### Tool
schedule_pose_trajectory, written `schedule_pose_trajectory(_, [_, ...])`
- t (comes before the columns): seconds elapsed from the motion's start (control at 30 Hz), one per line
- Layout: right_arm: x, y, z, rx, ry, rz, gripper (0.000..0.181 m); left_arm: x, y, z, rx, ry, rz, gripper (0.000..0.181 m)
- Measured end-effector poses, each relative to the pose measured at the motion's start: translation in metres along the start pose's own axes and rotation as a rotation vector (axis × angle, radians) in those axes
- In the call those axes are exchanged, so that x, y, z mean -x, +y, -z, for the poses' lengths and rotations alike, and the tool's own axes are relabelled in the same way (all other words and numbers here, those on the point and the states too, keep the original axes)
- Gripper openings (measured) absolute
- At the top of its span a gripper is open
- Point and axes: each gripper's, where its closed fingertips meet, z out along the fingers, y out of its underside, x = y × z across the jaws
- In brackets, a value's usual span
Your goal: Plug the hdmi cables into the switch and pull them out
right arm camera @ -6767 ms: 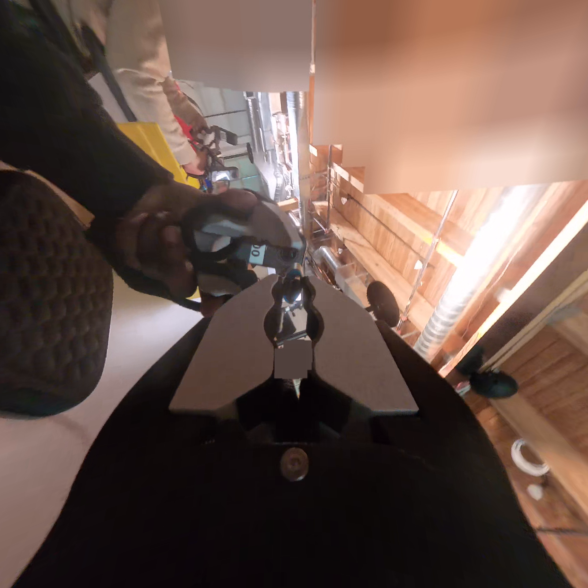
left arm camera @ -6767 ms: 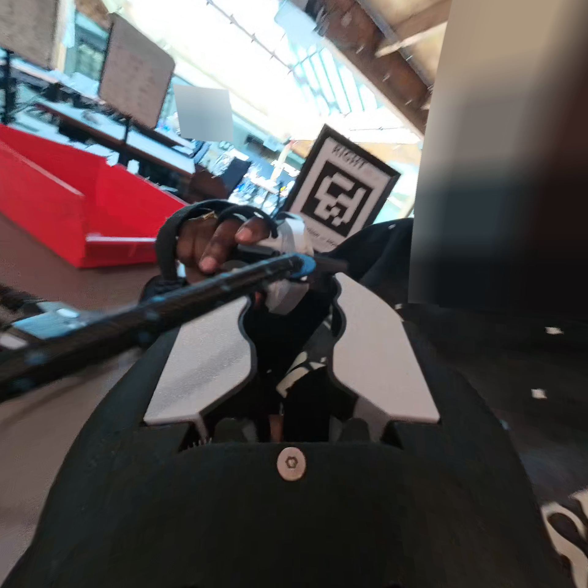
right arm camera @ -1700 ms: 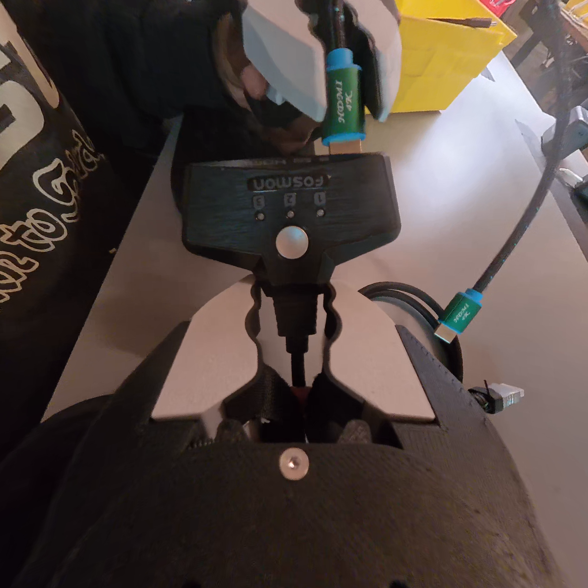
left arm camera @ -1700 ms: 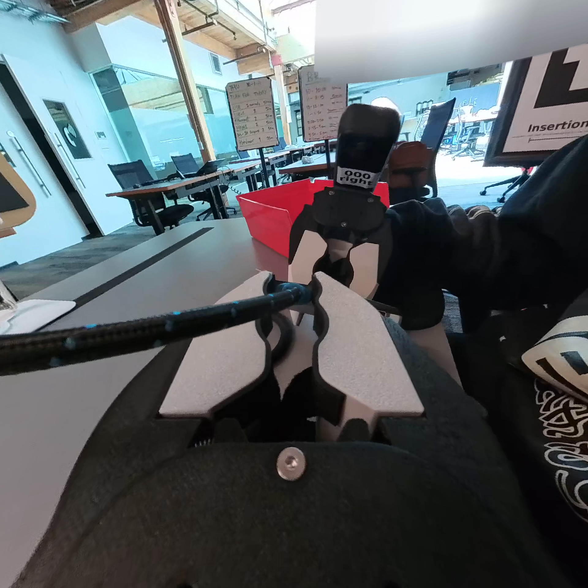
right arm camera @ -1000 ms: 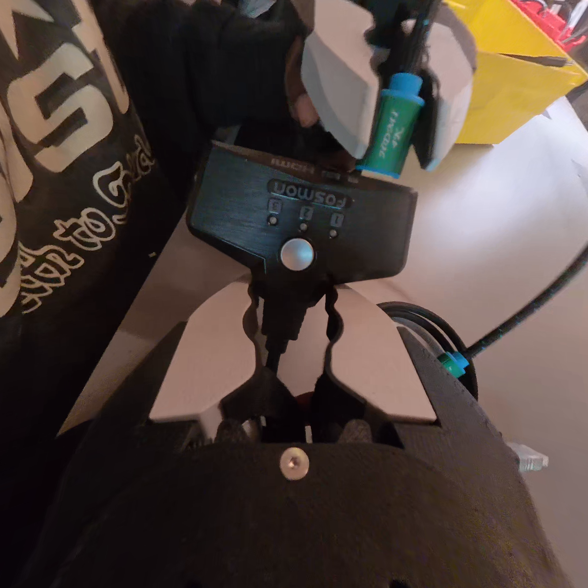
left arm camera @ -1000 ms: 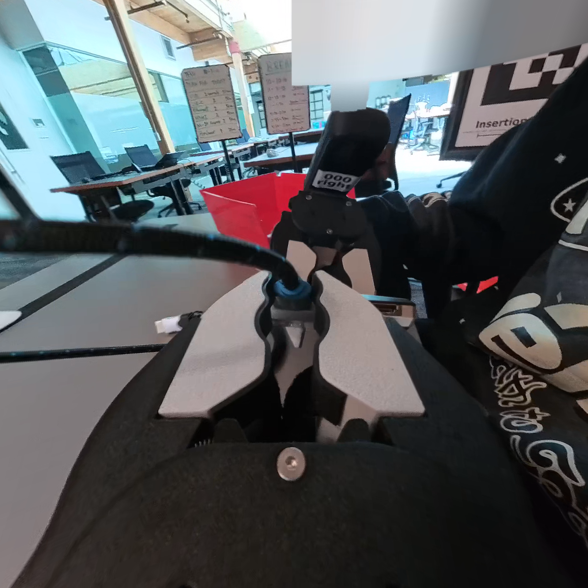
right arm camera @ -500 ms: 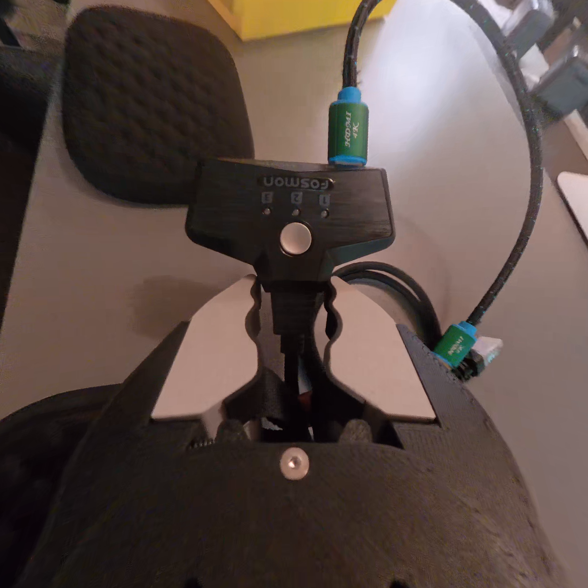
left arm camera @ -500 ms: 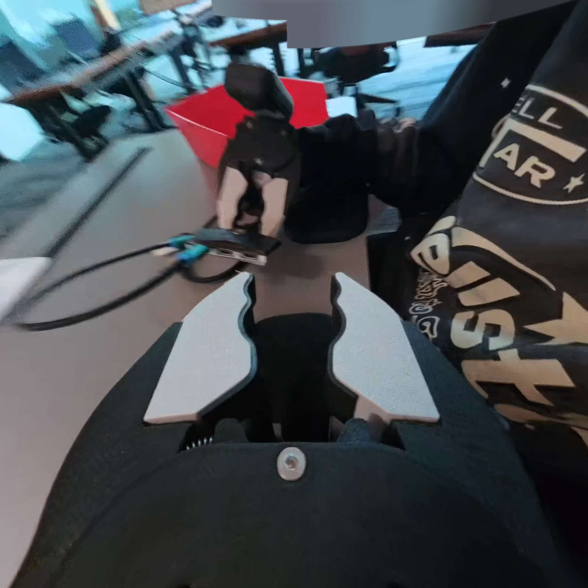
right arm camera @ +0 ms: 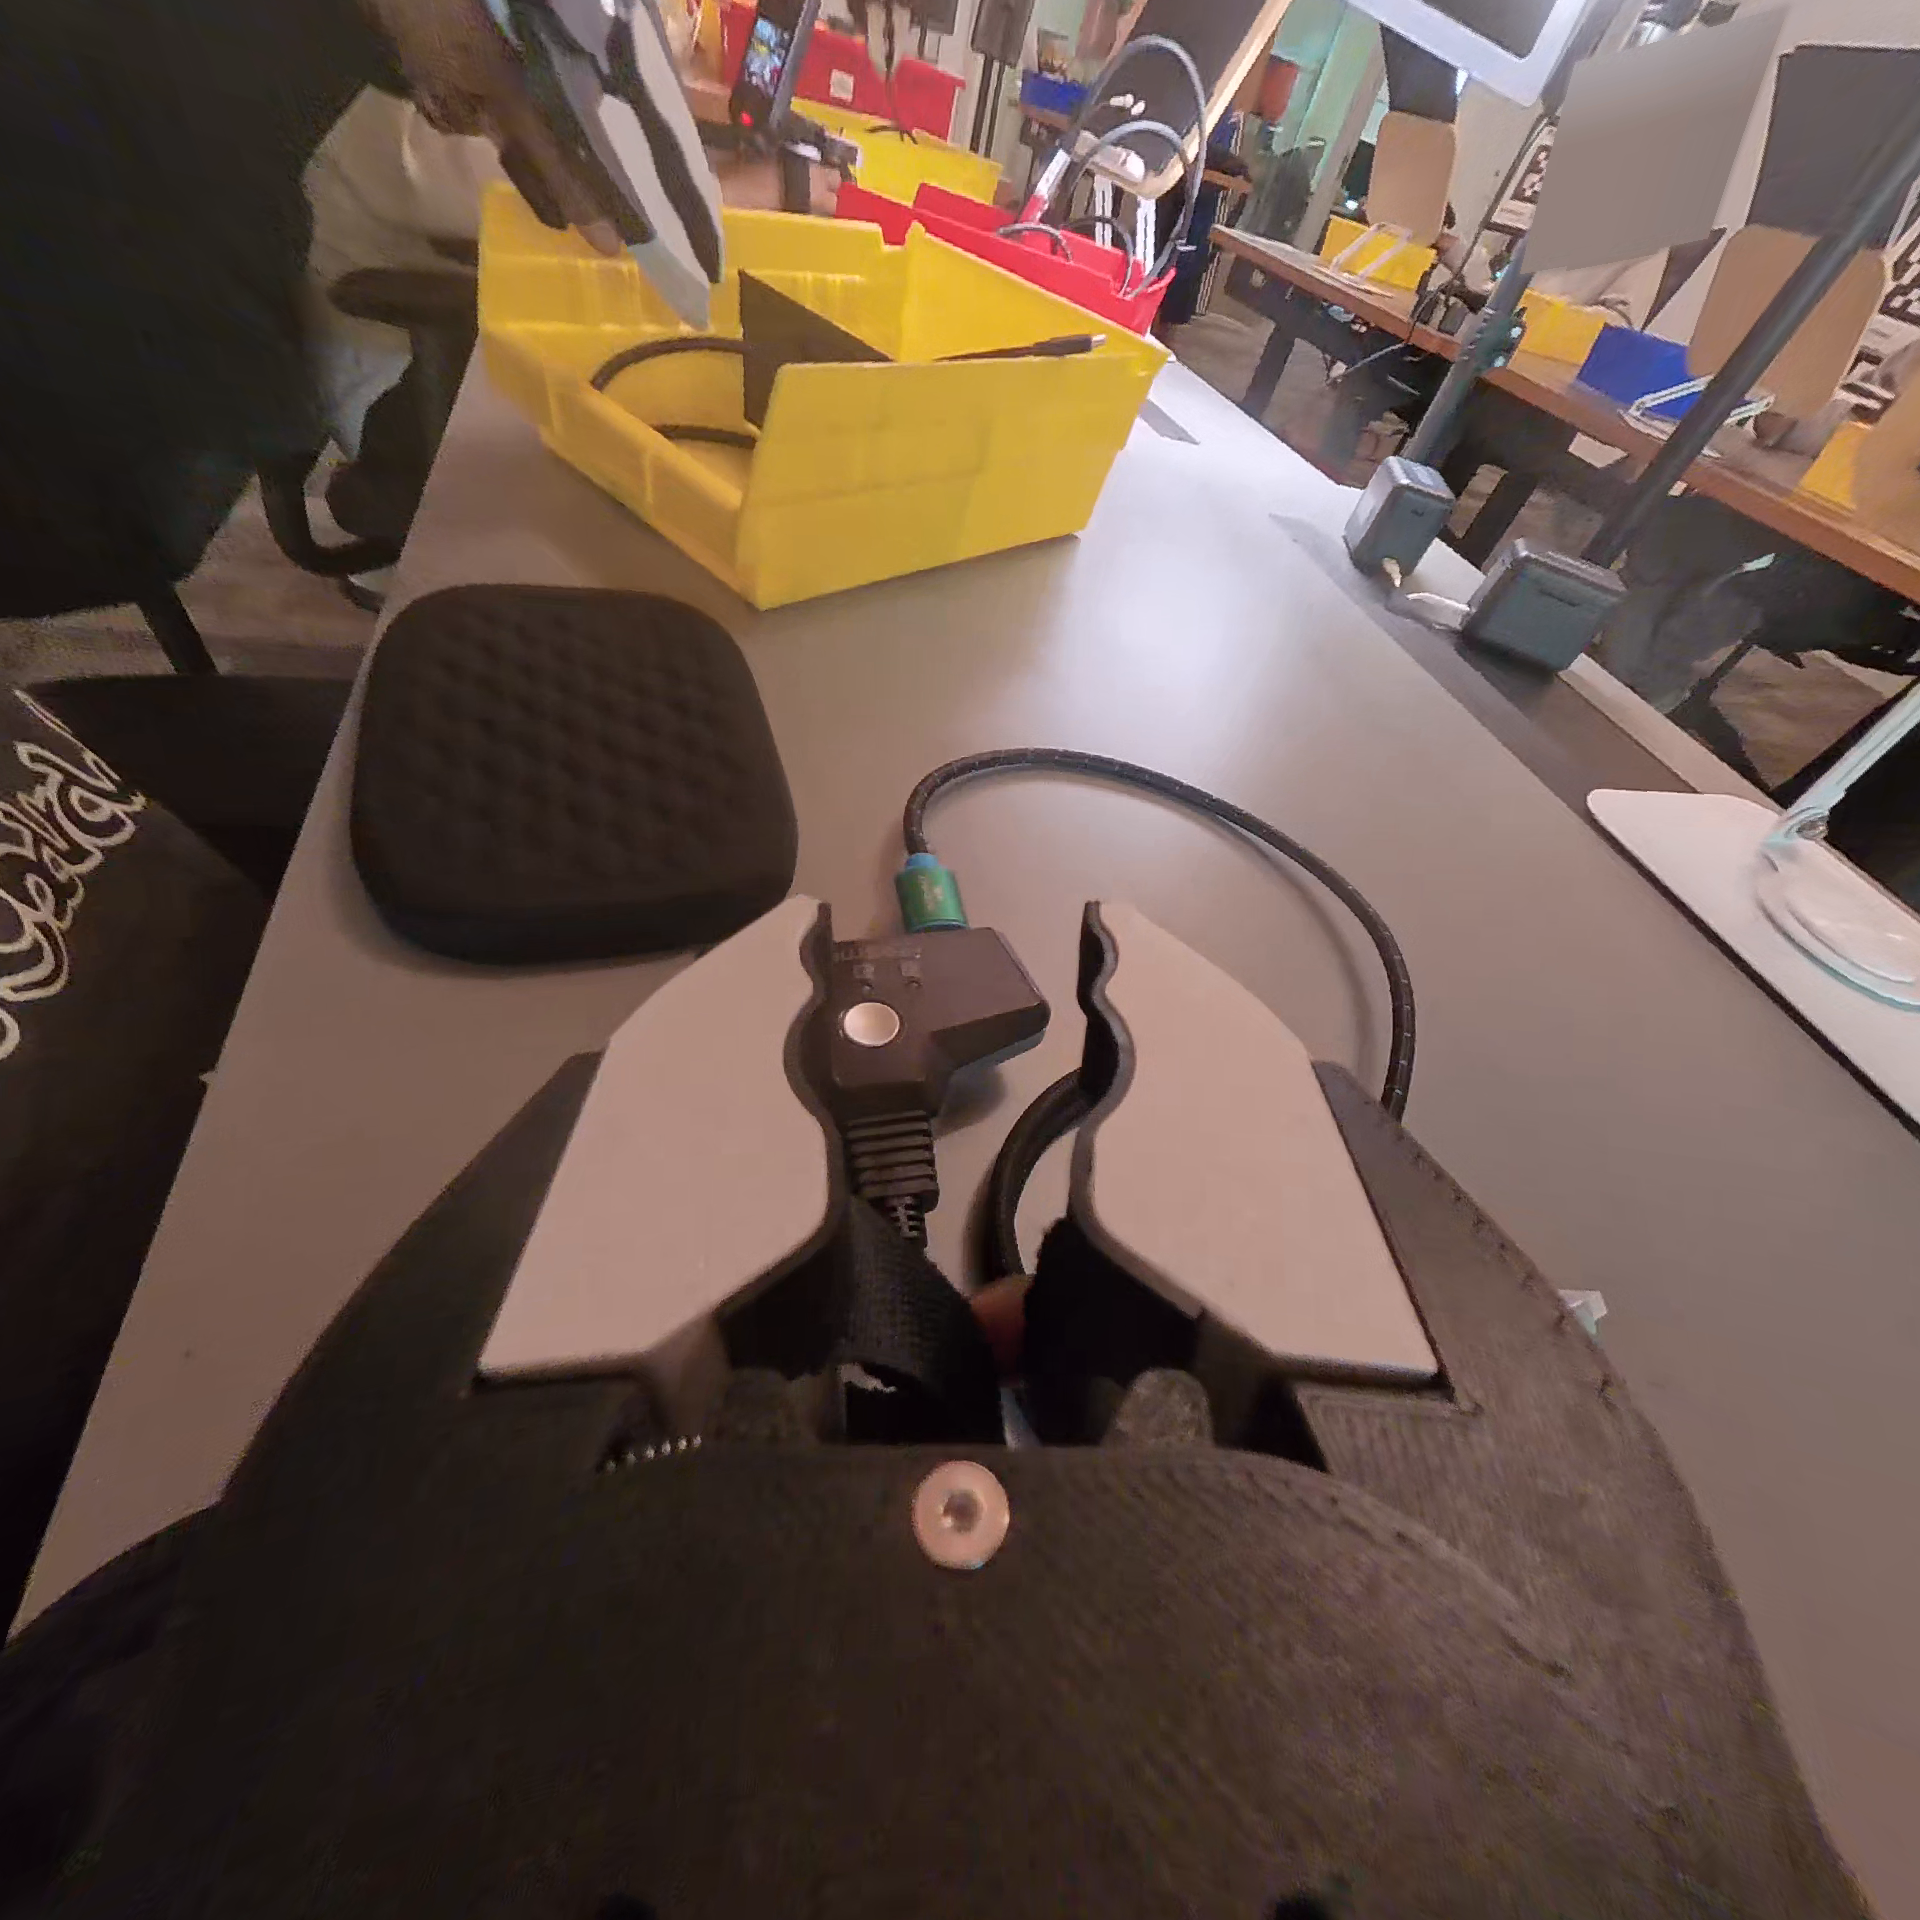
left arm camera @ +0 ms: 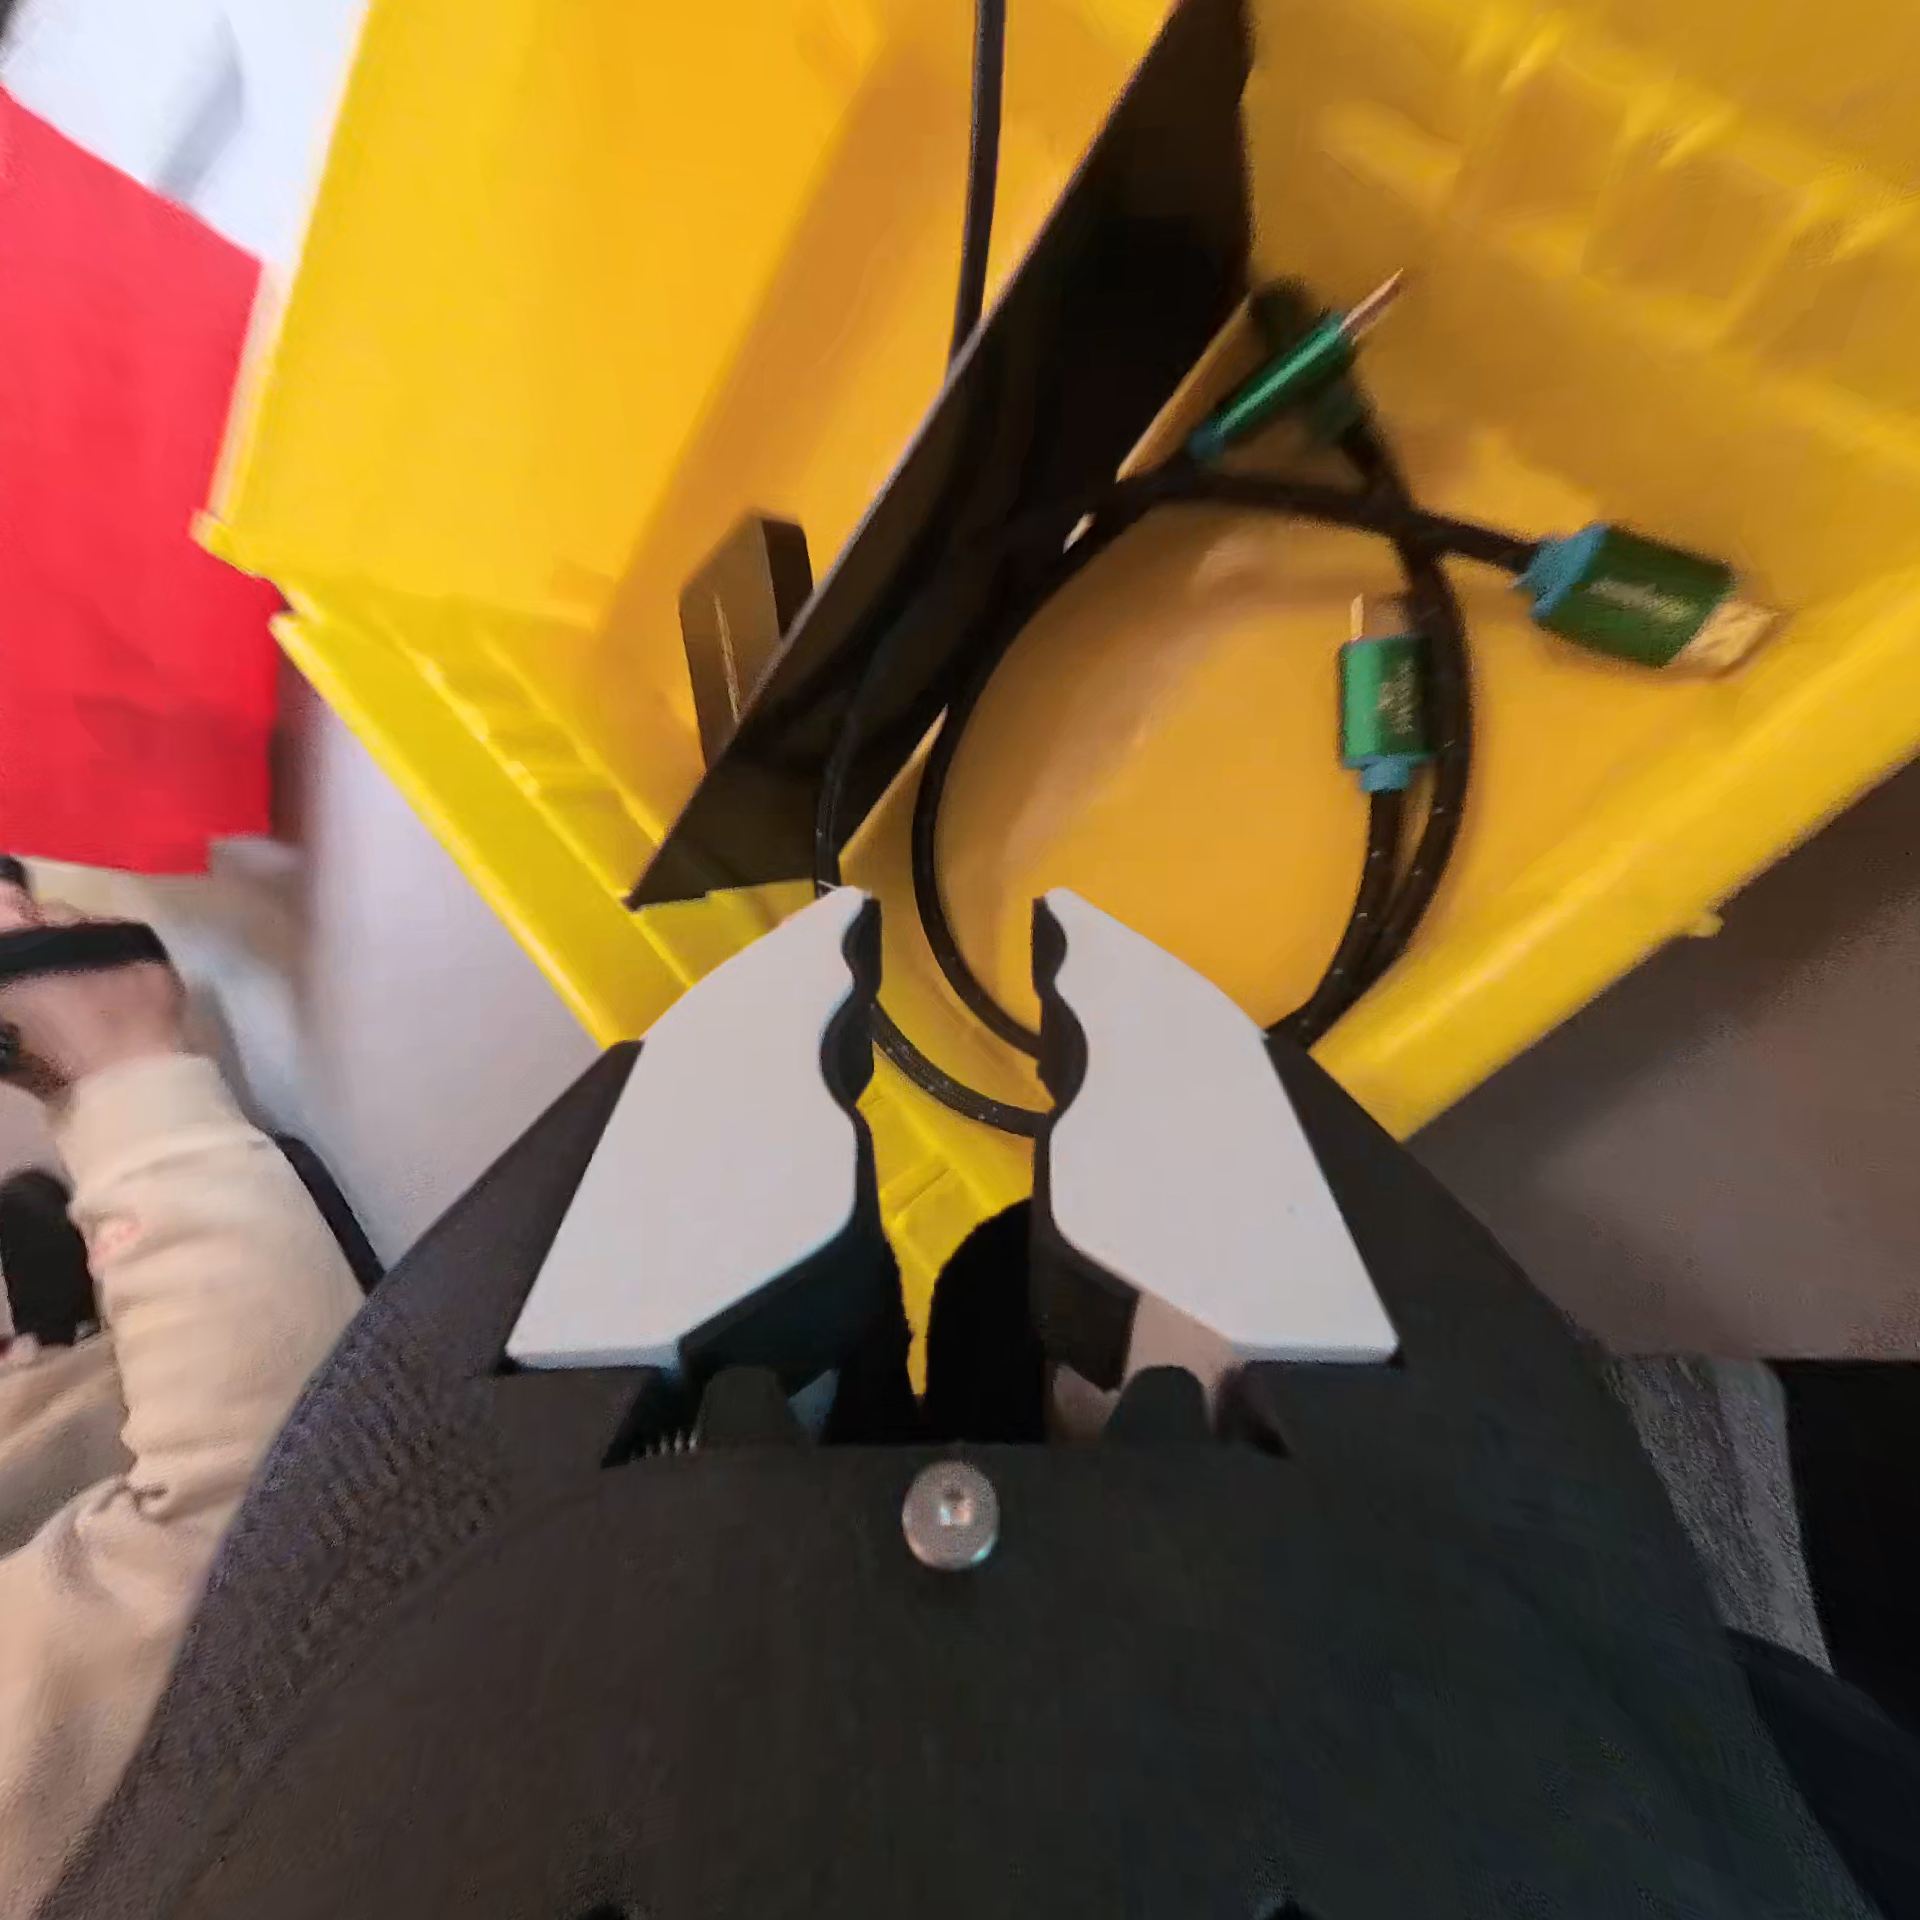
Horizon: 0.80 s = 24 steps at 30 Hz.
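the left hand-held gripper (left arm camera: 951, 909) hangs over the yellow bin (left arm camera: 520, 312), jaws apart and empty. below it a black cable (left arm camera: 1397, 914) coils on the bin floor, with three green plugs (left arm camera: 1382, 701) at about 1 to 2 o'clock of the fingertips, well apart from them. a black divider (left arm camera: 1039, 468) stands slanted across the bin at 12 o'clock, between this compartment and the next. a red bin (left arm camera: 104, 520) lies at 10 o'clock, and a person's cream sleeve (left arm camera: 135, 1299) at 8 o'clock. the plugs carry small print, too blurred to make out.

the right hand-held gripper (right arm camera: 951, 914) has its jaws apart, holding nothing. the black switch (right arm camera: 904, 1008) lies on the grey surface (right arm camera: 1195, 675) between its fingers, its left edge hidden by the left finger, its own lead running back under the gripper. one green plug (right arm camera: 932, 894) sits in the switch's far edge, its braided cable (right arm camera: 1299, 862) looping round to 3 o'clock. the switch has a round silver button and a small label, unreadable here. a black pad (right arm camera: 566, 758) lies at 10 o'clock, the yellow bin (right arm camera: 914, 468) beyond at 12, and a white lamp base (right arm camera: 1766, 894) at 3 o'clock.
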Motion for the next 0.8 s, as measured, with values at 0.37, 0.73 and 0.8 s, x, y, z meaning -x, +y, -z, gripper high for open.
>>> schedule_pose_trajectory(0.37, [0.005, -0.003, 0.001, -0.007, -0.006, 0.051, 0.044, 0.035, 0.032, -0.053, 0.332, -0.295, -0.086, 0.025])
schedule_pose_trajectory(0.73, [0.006, 0.001, -0.001, 0.009, -0.003, 0.088, 0.041, 0.055, 0.003, -0.002, 0.163, -0.435, -0.006, 0.006])
schedule_pose_trajectory(0.8, [0.007, -0.003, 0.0, -0.015, -0.008, 0.07, 0.041, 0.063, -0.014, 0.032, 0.058, -0.488, 0.025, 0.006])
